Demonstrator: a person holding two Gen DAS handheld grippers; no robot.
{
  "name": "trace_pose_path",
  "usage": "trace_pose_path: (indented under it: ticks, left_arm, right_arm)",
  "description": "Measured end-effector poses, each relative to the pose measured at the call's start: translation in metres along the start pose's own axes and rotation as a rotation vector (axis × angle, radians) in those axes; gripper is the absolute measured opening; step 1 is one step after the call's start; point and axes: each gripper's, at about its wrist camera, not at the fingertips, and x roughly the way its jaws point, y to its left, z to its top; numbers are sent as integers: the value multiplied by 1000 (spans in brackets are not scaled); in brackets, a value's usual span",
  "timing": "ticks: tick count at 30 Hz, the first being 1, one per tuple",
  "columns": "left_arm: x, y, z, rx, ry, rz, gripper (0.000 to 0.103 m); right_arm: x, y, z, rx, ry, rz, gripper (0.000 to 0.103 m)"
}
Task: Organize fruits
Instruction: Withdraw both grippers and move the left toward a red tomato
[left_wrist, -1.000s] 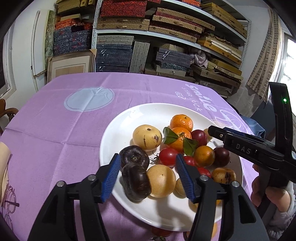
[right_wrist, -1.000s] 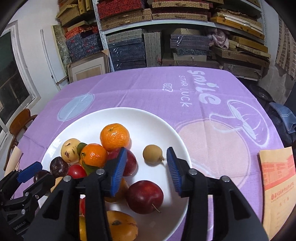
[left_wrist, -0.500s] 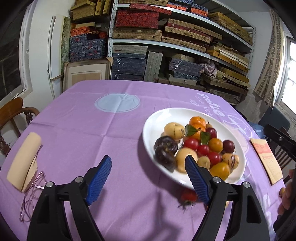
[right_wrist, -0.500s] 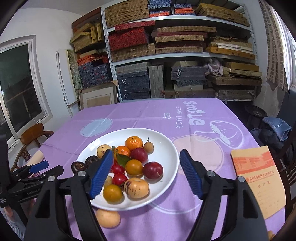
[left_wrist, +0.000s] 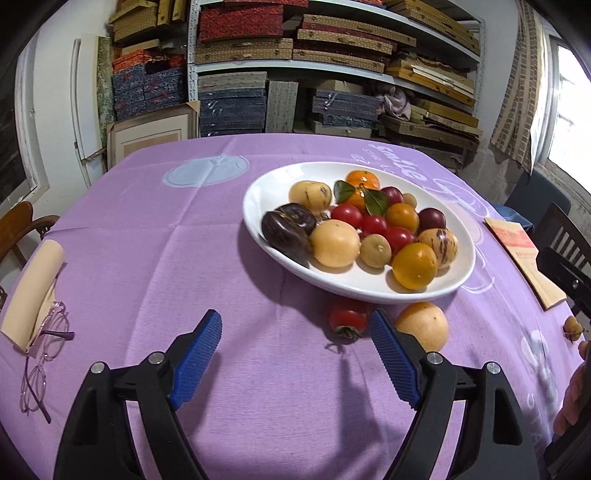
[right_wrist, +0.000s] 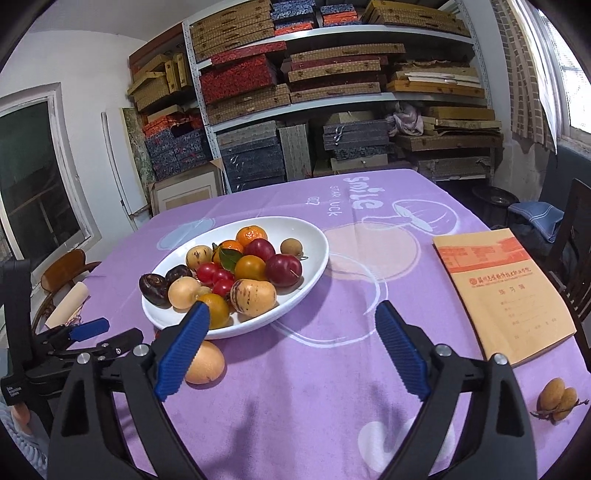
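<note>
A white oval plate (right_wrist: 317, 258) heaped with fruits sits mid-tabletop on the purple cloth (left_wrist: 155, 266), its long axis running in the right wrist view from near left to far right. On it a dark purple fruit (left_wrist: 286, 232) lies at the left end beside a pale yellow round one (left_wrist: 334, 243); oranges, red tomatoes and plums fill the rest. Off the plate, just before its near rim, lie a red tomato (left_wrist: 347, 319) and a yellow-orange fruit (left_wrist: 424, 325), close together. Two small brown fruits (right_wrist: 556, 397) lie well apart at the right edge, near a booklet (right_wrist: 502, 295). The left gripper (left_wrist: 295, 363) and right gripper (right_wrist: 291, 354) have just been opening; both pairs of fingers stand released, with nothing between them.
</note>
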Motion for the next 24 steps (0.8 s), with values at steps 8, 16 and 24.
trace_pose_path:
  ticks: [8, 16, 24]
  left_arm:
    - [22, -8, 2, 8, 51, -11, 83]
    - [38, -7, 9, -12, 95, -8, 83]
    - [42, -5, 9, -13, 123, 5, 85]
  right_arm:
    - [4, -1, 0, 6, 11, 4, 90]
    - [7, 0, 1, 7, 27, 4, 91]
    - [10, -1, -1, 7, 41, 6, 93]
